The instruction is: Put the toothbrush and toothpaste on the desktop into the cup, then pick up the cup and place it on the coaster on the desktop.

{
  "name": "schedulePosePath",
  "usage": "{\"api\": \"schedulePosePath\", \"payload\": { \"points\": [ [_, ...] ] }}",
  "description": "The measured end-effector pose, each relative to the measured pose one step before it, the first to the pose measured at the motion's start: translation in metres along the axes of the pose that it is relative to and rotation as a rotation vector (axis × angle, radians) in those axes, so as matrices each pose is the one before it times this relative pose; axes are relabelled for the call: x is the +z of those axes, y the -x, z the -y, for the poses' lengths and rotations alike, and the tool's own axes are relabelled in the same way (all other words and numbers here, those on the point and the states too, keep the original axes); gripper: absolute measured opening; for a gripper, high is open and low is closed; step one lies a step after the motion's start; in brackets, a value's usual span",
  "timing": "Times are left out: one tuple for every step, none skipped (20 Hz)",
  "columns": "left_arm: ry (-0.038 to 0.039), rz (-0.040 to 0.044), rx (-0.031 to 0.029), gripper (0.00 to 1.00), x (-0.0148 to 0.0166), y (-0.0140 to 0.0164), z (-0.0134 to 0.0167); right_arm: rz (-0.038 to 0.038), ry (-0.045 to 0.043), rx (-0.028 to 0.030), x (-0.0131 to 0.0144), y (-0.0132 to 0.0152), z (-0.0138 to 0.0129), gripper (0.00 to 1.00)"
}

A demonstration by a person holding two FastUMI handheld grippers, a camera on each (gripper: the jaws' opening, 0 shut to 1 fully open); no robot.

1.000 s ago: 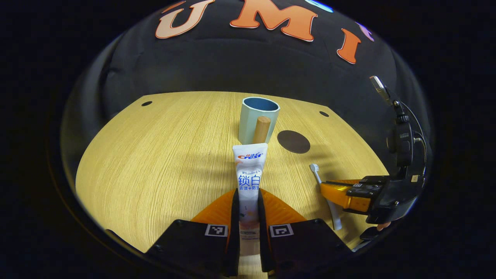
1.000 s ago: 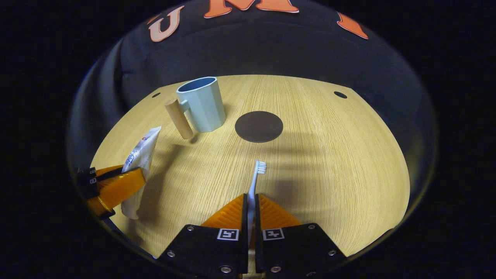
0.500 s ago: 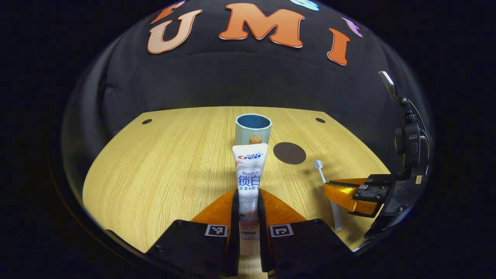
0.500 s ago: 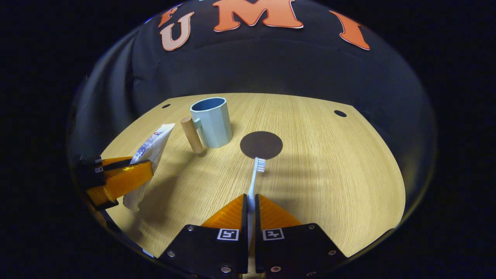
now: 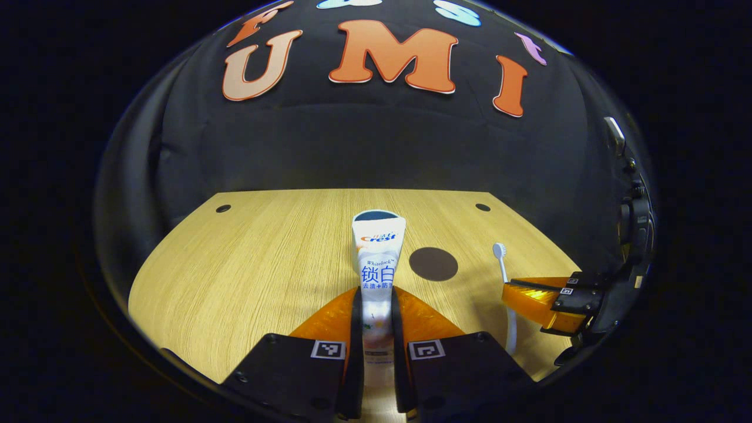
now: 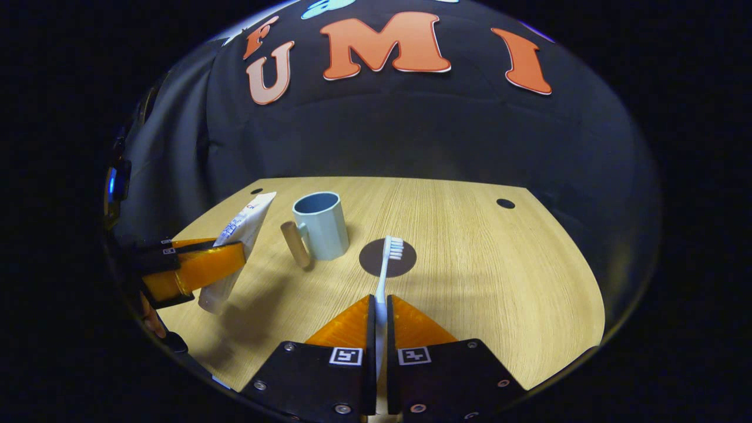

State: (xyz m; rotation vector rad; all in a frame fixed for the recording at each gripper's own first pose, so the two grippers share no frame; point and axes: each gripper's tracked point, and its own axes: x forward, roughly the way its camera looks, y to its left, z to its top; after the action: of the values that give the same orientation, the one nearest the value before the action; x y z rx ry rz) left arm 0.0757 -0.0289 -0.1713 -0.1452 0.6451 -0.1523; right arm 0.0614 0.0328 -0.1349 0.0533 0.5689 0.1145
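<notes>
My left gripper (image 5: 376,294) is shut on a white toothpaste tube (image 5: 378,252), held lifted above the wooden desktop (image 5: 235,264) and pointing forward. The tube hides the pale blue cup; just its rim (image 5: 376,212) peeks over the tube's top. My right gripper (image 6: 379,299) is shut on a white toothbrush (image 6: 385,270), whose head hangs in front of the dark round coaster (image 6: 405,261). The cup (image 6: 320,226) with its wooden handle (image 6: 295,244) stands upright left of the coaster. In the right gripper view the left gripper (image 6: 235,258) holds the tube (image 6: 241,232) at the left.
The coaster (image 5: 433,264) lies right of the tube in the left gripper view, and the right gripper (image 5: 511,291) with the toothbrush (image 5: 503,264) is farther right. Small dark holes (image 5: 223,208) (image 6: 504,203) mark the desktop's far corners. The black cloth wall rises behind.
Both grippers have risen from the desktop with the tube and toothbrush in them. The cup has slid behind the tube in the left gripper view; the brush head now overlaps the coaster.
</notes>
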Motion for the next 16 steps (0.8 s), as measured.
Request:
{"api": "schedulePosePath", "payload": {
  "points": [
    [-0.00123,0.01519,-0.00085,0.25,0.00570,0.00085,0.00184,0.02082,-0.00144,0.00108,0.00526,0.00233,0.00155,0.08],
    [-0.00159,0.02161,-0.00211,0.25,0.00774,-0.00079,0.00095,0.02066,-0.00372,0.00136,0.00707,0.00099,0.00070,0.07],
    [0.00129,0.02301,0.00099,0.25,0.00686,-0.00046,0.00187,0.02048,-0.00531,0.00127,0.00648,0.00083,0.00171,0.07],
    [0.00183,0.02432,0.00126,0.25,0.00856,-0.00160,0.00028,0.02116,-0.00512,0.00258,0.00363,0.00176,-0.00086,0.07],
    [0.00358,0.02374,0.00062,0.25,0.00737,-0.00115,0.00117,0.01659,-0.00206,0.00220,0.00531,0.00141,0.00130,0.08],
    [0.00550,0.02524,-0.00271,0.25,0.00934,-0.00281,0.00179,0.01999,0.00135,0.00255,0.00598,0.00108,0.00107,0.08],
    [0.00304,0.02476,-0.00248,0.26,0.00795,-0.00174,0.00108,0.02089,0.00505,-0.00015,0.00676,0.00248,0.00124,0.08],
    [0.00010,0.02294,-0.00697,0.25,0.00853,-0.00194,0.00122,0.02041,0.01304,-0.00191,0.00520,0.00063,0.00169,0.08],
    [0.00197,0.01960,-0.00464,0.25,0.00562,-0.00101,0.00163,0.02243,0.01611,-0.00662,0.00481,0.00170,0.00390,0.08],
    [0.00497,0.02568,-0.00204,0.25,0.00923,-0.00444,0.00037,0.01938,0.01248,-0.00975,0.00585,-0.00048,0.00389,0.08],
    [-0.00203,0.01889,-0.00186,0.25,0.00585,-0.00471,0.00001,0.01272,0.00445,-0.00435,0.00169,0.00098,0.00354,0.08],
    [-0.00194,0.02127,0.00044,0.25,0.00832,-0.00421,-0.00082,0.00870,-0.00364,0.00295,0.00136,0.00083,0.00220,0.07],
    [-0.00301,0.02195,-0.00225,0.25,0.00955,-0.00360,-0.00010,0.00821,-0.00744,0.00513,0.00260,-0.00121,0.00099,0.07],
    [-0.00309,0.02307,-0.00232,0.25,0.00675,-0.00559,0.00119,0.01045,-0.00804,0.00205,0.00553,-0.00202,0.00248,0.07],
    [-0.00181,0.02389,-0.00256,0.25,0.00759,-0.00408,-0.00023,0.01238,-0.00688,0.00017,0.00424,-0.00213,0.00284,0.07],
    [-0.00262,0.01424,0.00107,0.25,0.00836,-0.00566,-0.00225,0.01118,-0.00425,-0.00196,0.00417,-0.00265,0.00348,0.07]
  ]
}}
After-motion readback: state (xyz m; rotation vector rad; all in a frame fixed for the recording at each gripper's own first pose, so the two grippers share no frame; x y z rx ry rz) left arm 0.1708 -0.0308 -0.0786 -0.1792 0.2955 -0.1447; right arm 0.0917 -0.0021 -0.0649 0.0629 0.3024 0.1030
